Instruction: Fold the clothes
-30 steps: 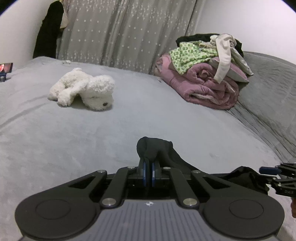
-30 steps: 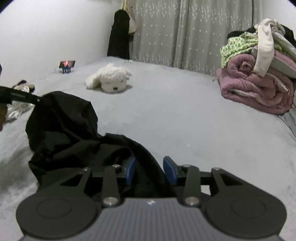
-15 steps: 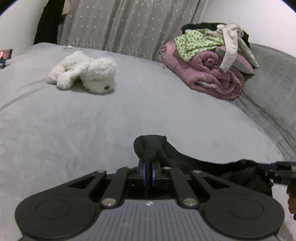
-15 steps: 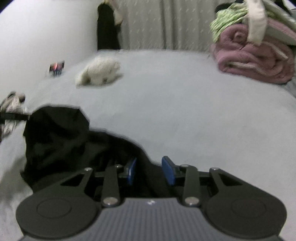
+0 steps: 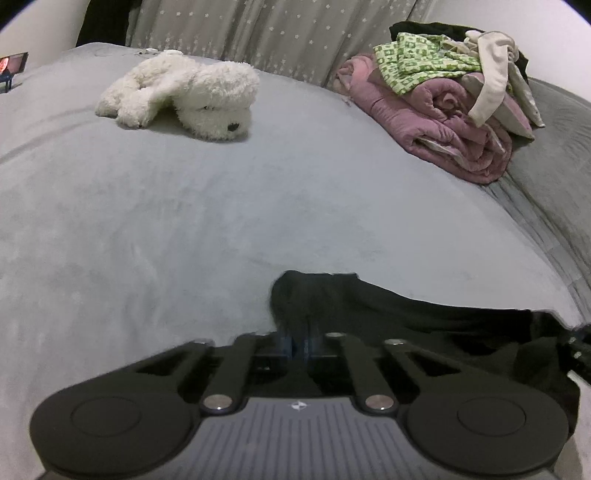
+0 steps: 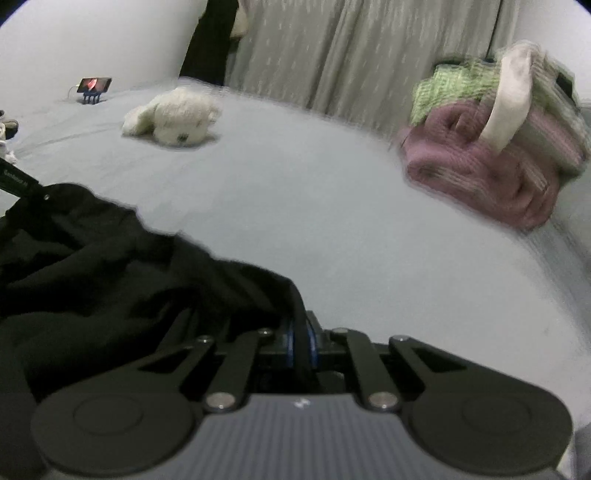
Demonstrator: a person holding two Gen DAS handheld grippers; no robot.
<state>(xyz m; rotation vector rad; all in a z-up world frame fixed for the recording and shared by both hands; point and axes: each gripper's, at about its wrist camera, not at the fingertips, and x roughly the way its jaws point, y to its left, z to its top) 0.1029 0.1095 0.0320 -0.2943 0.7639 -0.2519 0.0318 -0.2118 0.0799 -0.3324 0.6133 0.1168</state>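
A black garment lies crumpled on the grey bed, stretched between both grippers. My left gripper is shut on one bunched edge of it, low over the sheet. At the right edge of the left wrist view, my right gripper holds the other end. In the right wrist view the black garment fills the lower left. My right gripper is closing its jaws on a fold of it, and the blue pads pinch the cloth. My left gripper shows at the far left edge, on the garment's other end.
A white plush dog lies at the far left of the bed. A pile of clothes on a pink rolled blanket sits at the far right. A phone on a stand is at the far left edge. Grey curtains hang behind.
The right gripper's jaws have gone from apart around the black cloth to pinched on it. Both grippers have sunk toward the bed, and the garment now lies lower and flatter.
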